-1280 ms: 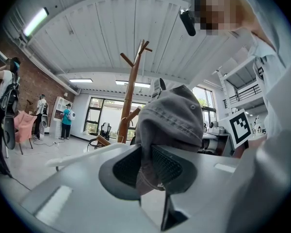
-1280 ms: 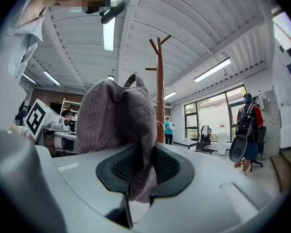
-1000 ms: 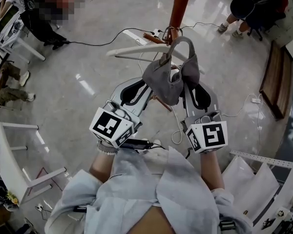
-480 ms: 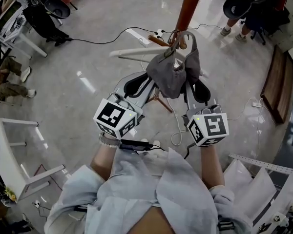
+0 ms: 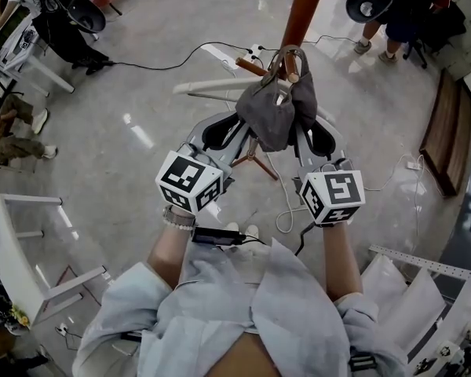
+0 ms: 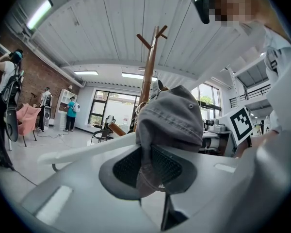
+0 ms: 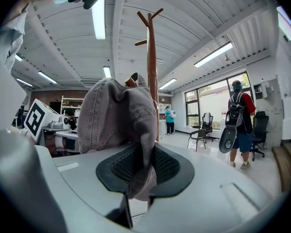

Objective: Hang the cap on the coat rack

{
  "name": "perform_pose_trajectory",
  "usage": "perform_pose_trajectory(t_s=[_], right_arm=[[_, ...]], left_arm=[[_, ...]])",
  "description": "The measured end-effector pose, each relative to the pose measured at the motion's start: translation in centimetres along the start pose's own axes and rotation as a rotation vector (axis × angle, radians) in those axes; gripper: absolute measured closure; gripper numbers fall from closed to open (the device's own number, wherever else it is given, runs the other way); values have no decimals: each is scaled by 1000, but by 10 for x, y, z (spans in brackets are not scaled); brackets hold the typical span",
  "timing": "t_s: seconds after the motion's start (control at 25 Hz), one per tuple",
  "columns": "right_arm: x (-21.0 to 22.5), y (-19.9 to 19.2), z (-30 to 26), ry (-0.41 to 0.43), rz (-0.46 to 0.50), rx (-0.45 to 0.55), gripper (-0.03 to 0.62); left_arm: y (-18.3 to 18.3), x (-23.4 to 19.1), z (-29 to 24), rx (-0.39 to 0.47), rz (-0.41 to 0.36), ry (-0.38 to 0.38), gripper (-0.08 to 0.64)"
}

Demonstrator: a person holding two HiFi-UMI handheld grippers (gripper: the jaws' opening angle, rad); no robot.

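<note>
Clenching the cap (image 5: 276, 115) between their fingers, left gripper (image 6: 148, 165) and right gripper (image 7: 140, 166) hold it up; the coat rack (image 5: 302, 8) peg (image 5: 292, 67) lies at twelve o'clock, equally near both.

No word, number or brand name can be read anywhere. The only printed signs are black-and-white square marker patterns. They stand on the faces of the left cube (image 5: 190, 182), at the rear end of the left gripper (image 5: 250, 130), and of the right cube (image 5: 334, 197), at the rear end of the right gripper (image 5: 303, 132). These patterns contain no letters.
</note>
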State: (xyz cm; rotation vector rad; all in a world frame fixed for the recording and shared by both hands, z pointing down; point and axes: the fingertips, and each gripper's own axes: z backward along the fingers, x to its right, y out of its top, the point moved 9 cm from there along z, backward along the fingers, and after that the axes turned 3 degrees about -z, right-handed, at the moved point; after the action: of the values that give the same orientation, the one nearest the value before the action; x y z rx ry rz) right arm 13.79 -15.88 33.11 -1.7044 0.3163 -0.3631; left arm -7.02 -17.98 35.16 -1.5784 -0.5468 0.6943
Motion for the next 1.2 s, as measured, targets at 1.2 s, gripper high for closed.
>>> perform_pose_trajectory(t_s=[1.2], right_arm=[[13,-36,-24,-57,22,-114,520]], left_arm=[[-31,-18,-27,-82,18,0,502]])
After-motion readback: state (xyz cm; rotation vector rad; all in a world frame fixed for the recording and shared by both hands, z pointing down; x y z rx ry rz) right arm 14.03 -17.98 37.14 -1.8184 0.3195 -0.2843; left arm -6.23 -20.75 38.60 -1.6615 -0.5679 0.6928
